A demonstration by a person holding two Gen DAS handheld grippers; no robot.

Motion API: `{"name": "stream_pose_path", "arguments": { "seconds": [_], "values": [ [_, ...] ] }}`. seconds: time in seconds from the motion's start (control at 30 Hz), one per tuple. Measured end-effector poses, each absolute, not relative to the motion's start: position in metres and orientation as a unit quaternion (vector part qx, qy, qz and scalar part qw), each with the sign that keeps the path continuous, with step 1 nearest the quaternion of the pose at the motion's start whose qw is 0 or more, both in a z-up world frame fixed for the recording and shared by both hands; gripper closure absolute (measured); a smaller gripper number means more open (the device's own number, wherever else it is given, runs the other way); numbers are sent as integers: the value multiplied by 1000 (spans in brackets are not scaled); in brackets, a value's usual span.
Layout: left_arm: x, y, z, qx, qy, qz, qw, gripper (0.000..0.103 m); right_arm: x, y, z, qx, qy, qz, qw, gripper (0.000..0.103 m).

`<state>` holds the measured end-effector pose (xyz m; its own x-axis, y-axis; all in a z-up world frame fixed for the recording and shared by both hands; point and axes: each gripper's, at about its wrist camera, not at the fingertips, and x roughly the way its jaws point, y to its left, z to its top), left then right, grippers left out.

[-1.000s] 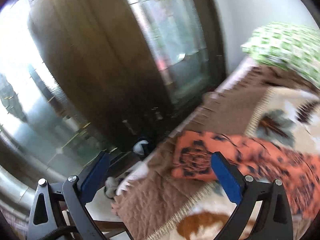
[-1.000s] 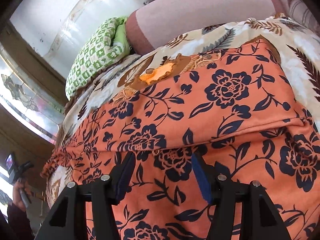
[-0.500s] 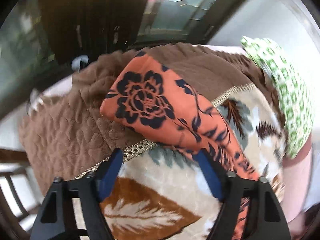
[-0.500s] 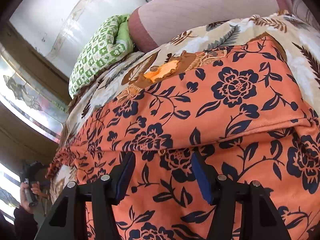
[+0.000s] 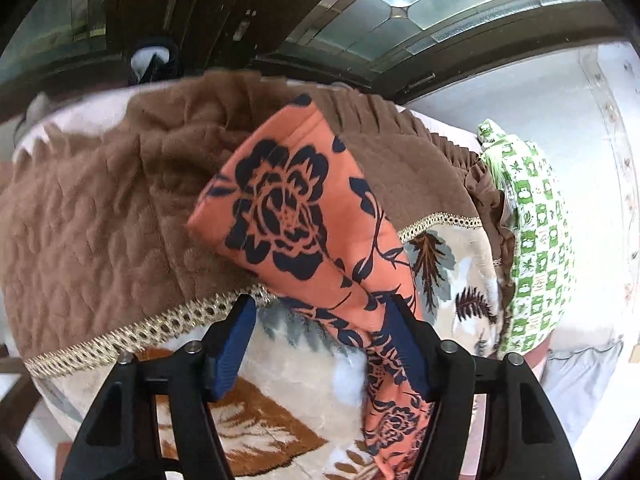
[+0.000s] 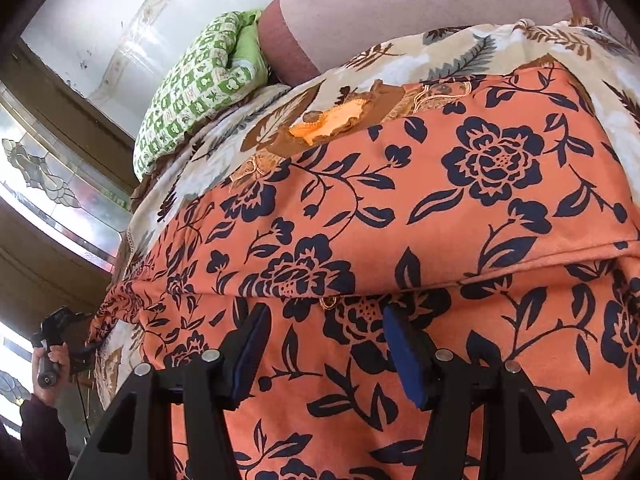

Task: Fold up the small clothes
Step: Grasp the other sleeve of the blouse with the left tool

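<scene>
The orange flowered garment lies spread on a bed, over a leaf-patterned blanket, with a fold edge already running across it in the right wrist view. One narrow end, probably a sleeve or leg, reaches out over the brown quilted border in the left wrist view.

The left gripper hovers low at that narrow end with its jaws apart; one blue pad sits against the cloth's edge, though the blur makes it hard to say whether it touches. The right gripper hangs over the wide part just below the fold edge, jaws apart, holding nothing.

The step in hand looks like taking hold for the next fold. The next move calls for the left jaws to close on the narrow end and carry it inward over the body, while the right gripper pins or lifts the wide part so the layers stay flat. A green checked pillow lies at the head of the bed, well clear.
</scene>
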<state>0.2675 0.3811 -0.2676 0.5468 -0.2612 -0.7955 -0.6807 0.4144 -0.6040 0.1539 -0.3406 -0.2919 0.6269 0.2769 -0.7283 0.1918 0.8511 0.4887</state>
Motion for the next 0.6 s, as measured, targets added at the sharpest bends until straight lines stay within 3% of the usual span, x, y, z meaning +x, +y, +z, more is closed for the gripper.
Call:
{"name": "stream_pose_path", "arguments": {
  "seconds": [0.2,0.23,0.33,0.43,0.6],
  "values": [
    [281,376,-286,-539,451,156,694,36,158,-334,-294,259,435,24,862,41],
    [282,376,-287,-539,447,160,695,40,159,-332,-294,252,435,23,864,41],
    [289,378,-284,-531,434,166,709,84,159,-331,-294,246,435,23,866,41],
    [297,377,-274,-504,428,171,731,95,160,-331,-294,248,434,24,866,41],
    [309,354,-217,-429,397,138,800,95,160,-334,-293,255,431,25,865,41]
  ]
}}
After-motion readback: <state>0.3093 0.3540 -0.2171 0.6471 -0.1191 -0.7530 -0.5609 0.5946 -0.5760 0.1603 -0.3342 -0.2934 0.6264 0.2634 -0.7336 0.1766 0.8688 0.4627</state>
